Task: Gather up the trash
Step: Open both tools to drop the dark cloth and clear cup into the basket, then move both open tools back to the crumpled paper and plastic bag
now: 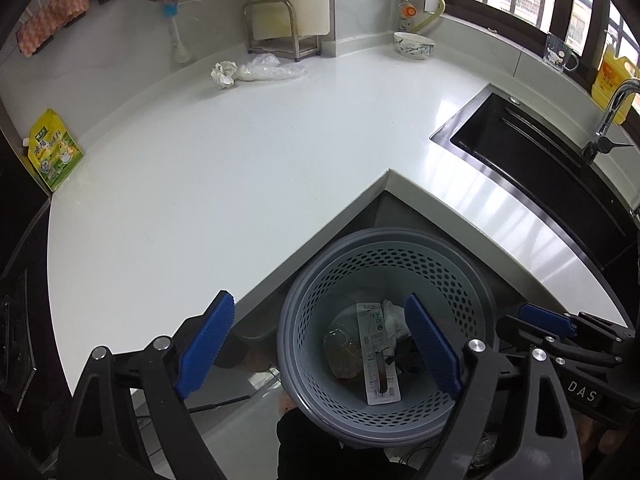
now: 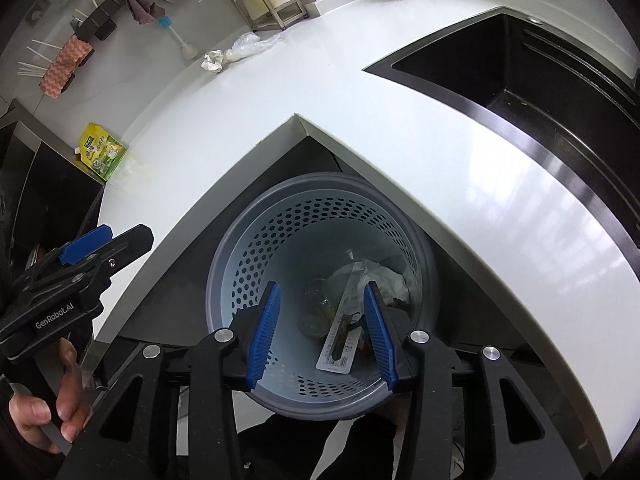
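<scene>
Grey-blue basket [image 1: 384, 248] perforated with rows of small holes, darker grey rim. White worktop [image 1: 240, 152]; black sink [image 1: 520, 144] edged in steel. Yellow-green printed pouch [image 1: 52, 150]. Pink-and-white zigzag cloth [image 1: 52, 20]. White bowl [image 1: 414, 45] with blue motifs. Black grippers bearing ribbed blue pads [image 2: 266, 332]. Yellow bottle [image 1: 612, 80].

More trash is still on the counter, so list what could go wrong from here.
1. The crumpled paper touches the clear plastic bag; a grab may drag both or tear the bag.
2. The yellow pouch sits at the counter edge and could be knocked off.
3. The bowl could be mistaken for trash.
</scene>
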A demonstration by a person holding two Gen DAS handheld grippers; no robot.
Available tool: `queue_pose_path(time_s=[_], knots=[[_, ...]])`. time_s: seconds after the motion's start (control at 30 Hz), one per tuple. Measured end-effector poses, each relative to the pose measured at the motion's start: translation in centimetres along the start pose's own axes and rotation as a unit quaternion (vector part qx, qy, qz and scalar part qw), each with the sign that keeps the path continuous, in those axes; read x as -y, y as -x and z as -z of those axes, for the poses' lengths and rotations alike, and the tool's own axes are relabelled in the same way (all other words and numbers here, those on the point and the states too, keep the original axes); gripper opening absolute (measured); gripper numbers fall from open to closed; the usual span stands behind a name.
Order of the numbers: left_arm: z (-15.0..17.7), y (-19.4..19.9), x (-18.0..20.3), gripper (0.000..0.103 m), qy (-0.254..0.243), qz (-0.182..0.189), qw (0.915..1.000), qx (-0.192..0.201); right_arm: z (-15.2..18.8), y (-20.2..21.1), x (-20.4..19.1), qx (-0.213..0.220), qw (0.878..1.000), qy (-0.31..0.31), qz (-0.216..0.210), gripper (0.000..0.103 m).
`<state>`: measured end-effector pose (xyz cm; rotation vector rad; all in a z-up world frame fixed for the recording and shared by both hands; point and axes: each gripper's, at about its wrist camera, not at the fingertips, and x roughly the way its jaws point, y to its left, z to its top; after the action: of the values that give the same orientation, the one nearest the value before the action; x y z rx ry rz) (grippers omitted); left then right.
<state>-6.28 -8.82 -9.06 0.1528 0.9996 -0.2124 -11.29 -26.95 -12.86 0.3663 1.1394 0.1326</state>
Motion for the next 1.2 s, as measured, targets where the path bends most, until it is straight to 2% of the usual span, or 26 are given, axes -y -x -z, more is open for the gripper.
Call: queue_pose_path(time_s=[0.23,0.33,0.67,0.97,1.2], knots=[[-1.3,2.9,-0.5,0.095,0.018,-0.014,0.9988,0.043,-1.1,1.9,-0.6,0.027,0.999,0.020,-0.007,0.046],[-2.1,4.2,-0.9,0.095,0.027,-0.018,0.9976,0.062,-1.8,2.5,-1.1,0.037,0.999,0.030,-0.014,0.046],[-5.7,6.9,-4.6,0.096,0.052,-0.048,0.9909,0.115,-6.7,2.8,-5.1,0.070,0.995,0.069,-0.032,0.048],[-10.9,5.4,-10.6,0.096,0.065,-0.057,0.9880,0.128,-13.3,0.8,-10.6,0.108,0.988,0.103,-0.023,0.055],[-15.6,2.4,-15.0,0.097,0.064,-0.044,0.9881,0.133,-18.4,-1.7,-14.1,0.154,0.979,0.135,0.008,0.069]])
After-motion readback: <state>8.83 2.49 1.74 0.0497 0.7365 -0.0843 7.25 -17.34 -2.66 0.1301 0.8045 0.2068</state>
